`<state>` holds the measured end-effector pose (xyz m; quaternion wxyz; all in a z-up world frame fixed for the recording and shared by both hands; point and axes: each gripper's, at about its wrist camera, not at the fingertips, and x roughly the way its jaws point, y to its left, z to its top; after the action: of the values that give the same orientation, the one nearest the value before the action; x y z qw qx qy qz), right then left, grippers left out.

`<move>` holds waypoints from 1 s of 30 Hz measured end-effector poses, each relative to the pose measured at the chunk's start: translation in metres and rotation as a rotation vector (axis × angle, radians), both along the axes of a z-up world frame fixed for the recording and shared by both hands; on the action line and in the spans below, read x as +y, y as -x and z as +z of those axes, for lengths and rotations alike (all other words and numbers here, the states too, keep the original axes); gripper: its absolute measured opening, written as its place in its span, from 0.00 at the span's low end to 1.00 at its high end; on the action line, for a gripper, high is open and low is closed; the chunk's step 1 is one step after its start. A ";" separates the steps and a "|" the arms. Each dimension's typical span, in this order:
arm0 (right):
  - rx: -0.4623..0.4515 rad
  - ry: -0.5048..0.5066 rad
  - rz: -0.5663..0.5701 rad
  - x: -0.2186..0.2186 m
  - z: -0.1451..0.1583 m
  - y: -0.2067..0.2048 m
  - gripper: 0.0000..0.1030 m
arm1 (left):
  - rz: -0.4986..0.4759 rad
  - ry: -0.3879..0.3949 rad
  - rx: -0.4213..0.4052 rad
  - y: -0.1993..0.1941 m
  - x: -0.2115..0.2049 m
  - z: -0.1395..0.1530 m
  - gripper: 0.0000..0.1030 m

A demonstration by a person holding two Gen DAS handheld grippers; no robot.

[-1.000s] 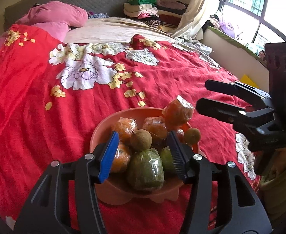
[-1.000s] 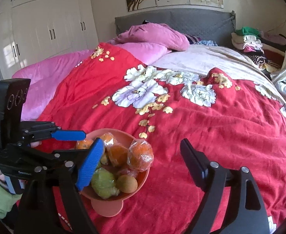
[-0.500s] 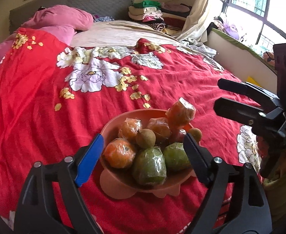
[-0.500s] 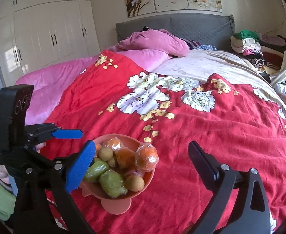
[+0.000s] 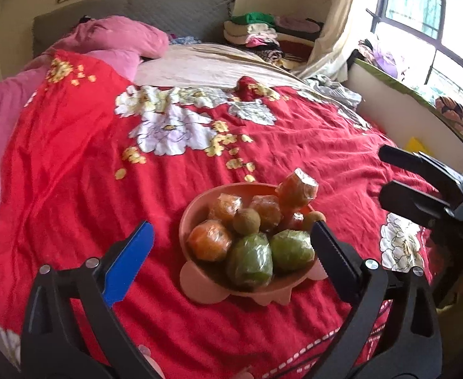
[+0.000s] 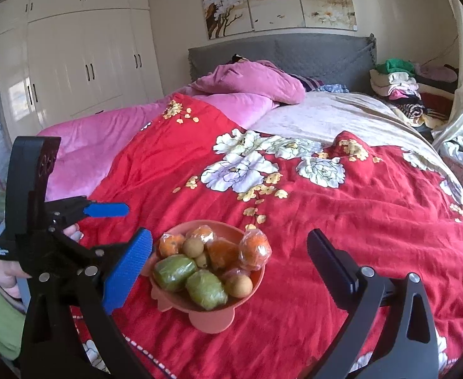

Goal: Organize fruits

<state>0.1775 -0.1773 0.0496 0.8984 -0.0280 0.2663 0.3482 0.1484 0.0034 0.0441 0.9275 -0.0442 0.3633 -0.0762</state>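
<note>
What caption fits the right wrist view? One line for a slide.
Both open grippers, right and left, flank a pink bowl of wrapped fruit on a red floral bedspread.

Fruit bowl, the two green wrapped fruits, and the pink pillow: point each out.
Fruit bowl (image 6: 254,287): right wrist view, right rim.
Green wrapped fruits (image 5: 252,259): left wrist view, middle of the nearer one.
Pink pillow (image 6: 250,79): right wrist view, its top.

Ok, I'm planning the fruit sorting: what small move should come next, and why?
Probably ease the open left gripper forward and down onto the nearest green wrapped fruit. It lies at the pink bowl front edge, uncovered, and both grippers are empty, with the right gripper also open.
</note>
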 end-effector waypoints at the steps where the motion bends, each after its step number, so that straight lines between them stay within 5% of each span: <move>1: 0.002 -0.001 0.000 -0.001 -0.001 0.004 0.96 | 0.009 0.004 0.002 0.003 0.002 0.000 0.91; 30: -0.003 0.029 -0.059 -0.004 -0.009 0.058 0.96 | 0.122 0.021 -0.014 0.071 0.021 0.005 0.91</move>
<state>0.1197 -0.1816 0.0411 0.9082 -0.0339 0.2706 0.3174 0.0777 0.0247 0.0494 0.9325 -0.0753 0.3525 -0.0238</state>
